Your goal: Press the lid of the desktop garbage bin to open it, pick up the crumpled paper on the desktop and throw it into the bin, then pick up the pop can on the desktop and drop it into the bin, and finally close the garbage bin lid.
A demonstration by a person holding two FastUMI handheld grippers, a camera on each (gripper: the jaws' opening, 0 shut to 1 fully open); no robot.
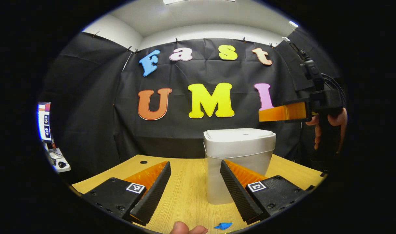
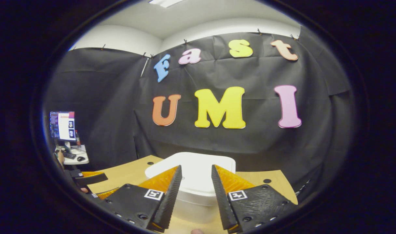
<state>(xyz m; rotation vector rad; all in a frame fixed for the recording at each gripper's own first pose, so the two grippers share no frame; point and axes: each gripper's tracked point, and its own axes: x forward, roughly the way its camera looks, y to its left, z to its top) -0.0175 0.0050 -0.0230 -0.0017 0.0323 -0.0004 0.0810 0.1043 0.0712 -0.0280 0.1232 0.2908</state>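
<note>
Our left gripper [image 1: 195,188] hangs low over the desk [image 1: 184,195] with fingers spread, nothing between them; our right gripper [image 2: 195,195] hovers above the bin [image 1: 238,162], likewise parted and empty; its lid [image 2: 198,170] lies closed, contents hidden; bare wood surrounds it.

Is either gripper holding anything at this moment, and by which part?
Nothing held: left gripper and right gripper both open, bin lid closed.
</note>
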